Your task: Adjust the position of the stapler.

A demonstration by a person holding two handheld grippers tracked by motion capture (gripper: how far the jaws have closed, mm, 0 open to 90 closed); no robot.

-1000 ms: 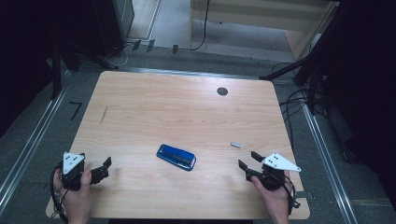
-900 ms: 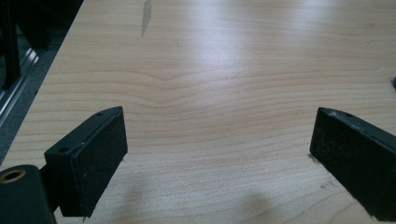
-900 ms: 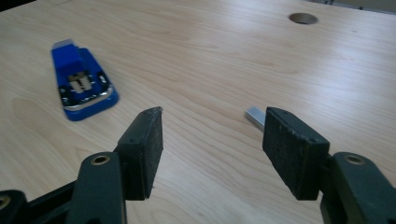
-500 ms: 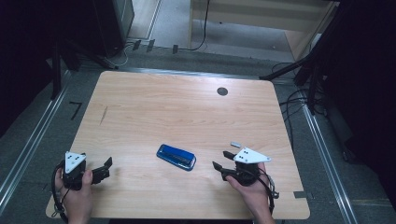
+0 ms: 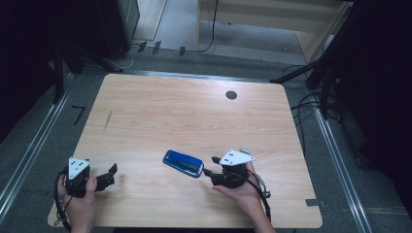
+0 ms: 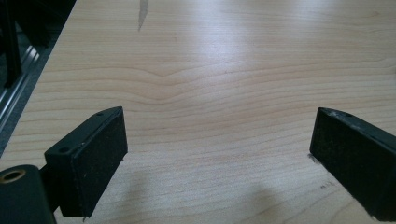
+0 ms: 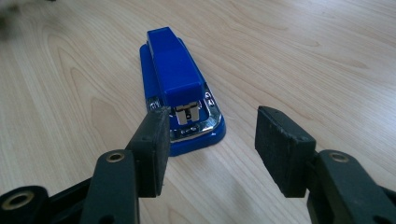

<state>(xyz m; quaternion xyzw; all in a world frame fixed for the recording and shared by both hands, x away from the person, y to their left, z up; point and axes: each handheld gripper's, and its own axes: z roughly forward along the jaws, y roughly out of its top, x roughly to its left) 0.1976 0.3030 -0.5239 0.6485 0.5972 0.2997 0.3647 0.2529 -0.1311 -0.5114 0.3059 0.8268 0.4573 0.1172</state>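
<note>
Step in hand: approach w/ right hand-held gripper (image 7: 210,149) toward blue stapler (image 7: 180,88), prob. for a grasp at its metal nose end.
Stapler place: flat on table (image 5: 194,111), just ahead of right hand-held gripper, nose end toward it, long axis running away and a bit to left side of the jaws.
Right hand-held gripper state: jaws about half open, just been closing, nothing held; stapler nose near left pad (image 7: 152,144), not yet between the pads.
Contact: left pad overlaps stapler's chrome edge in right gripper view; touching or just short, hard to say from this angle.
Left hand-held gripper (image 5: 111,174) state: jaws wide apart, empty, bare table ahead; well off to far side of stapler from the right one.
Alignment fix: shift right hand-held gripper sideways toward its left pad so stapler body sits centred in the gap, then push fwd.
Jaw width: gap looks roughly as wide as stapler base; best not closed further until pads straddle both sides.
Grip spot: flat sides of blue body behind the chrome nose, not the rounded metal, less slip.
Height: pads kept low, near table, to catch base + top together.
Risk: off-centre left pad nudging stapler away or spinning it.
Small grey item (image 5: 245,150): on table behind right hand-held gripper, no part in this step.
</note>
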